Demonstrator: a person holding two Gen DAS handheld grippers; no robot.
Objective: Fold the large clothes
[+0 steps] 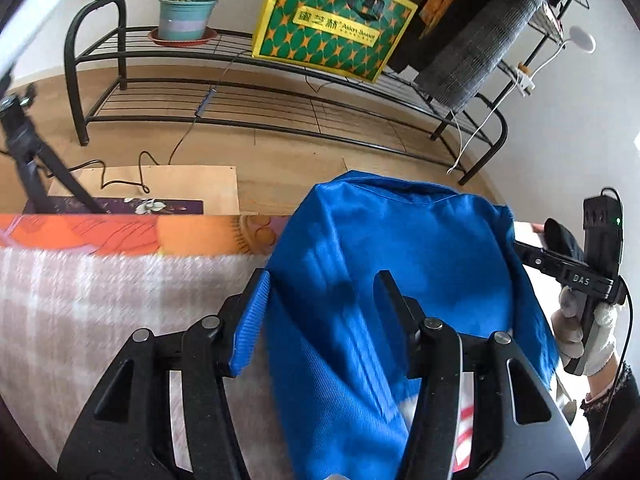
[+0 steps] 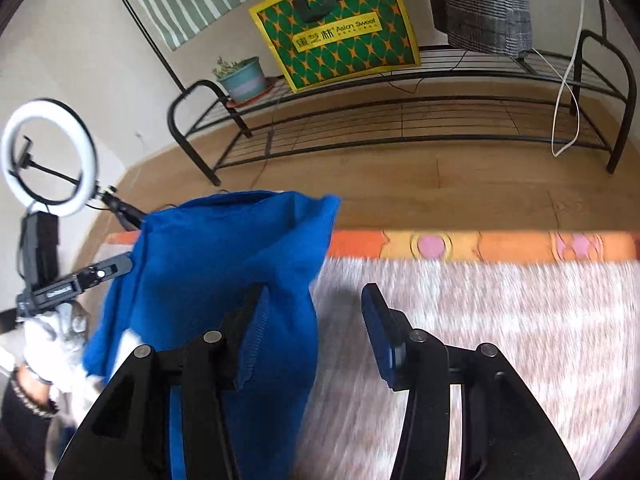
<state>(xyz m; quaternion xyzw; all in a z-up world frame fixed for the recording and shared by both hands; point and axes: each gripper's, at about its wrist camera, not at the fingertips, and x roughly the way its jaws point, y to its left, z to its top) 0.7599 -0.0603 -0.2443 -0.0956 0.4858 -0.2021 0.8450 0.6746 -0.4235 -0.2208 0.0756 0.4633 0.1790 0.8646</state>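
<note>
A bright blue garment (image 1: 400,240) hangs bunched over the far edge of a fuzzy pink-and-white plaid blanket (image 1: 100,292). My left gripper (image 1: 320,280) is open, and the blue cloth lies loose between its fingers with no pad pressing on it. In the right wrist view the same blue garment (image 2: 224,248) drapes over the left finger of my right gripper (image 2: 316,292). That gripper is also open, and its right pad stands clear over the blanket (image 2: 500,320). A gloved hand (image 1: 600,332) holds the other gripper at the garment's right side.
An orange patterned cover (image 2: 480,246) edges the blanket. Beyond it lies wooden floor with a black metal rack (image 1: 280,104) carrying a yellow-green bag (image 1: 332,20) and a potted plant (image 1: 184,12). A ring light (image 2: 48,156) stands at left. Cables and cardboard (image 1: 168,184) lie on the floor.
</note>
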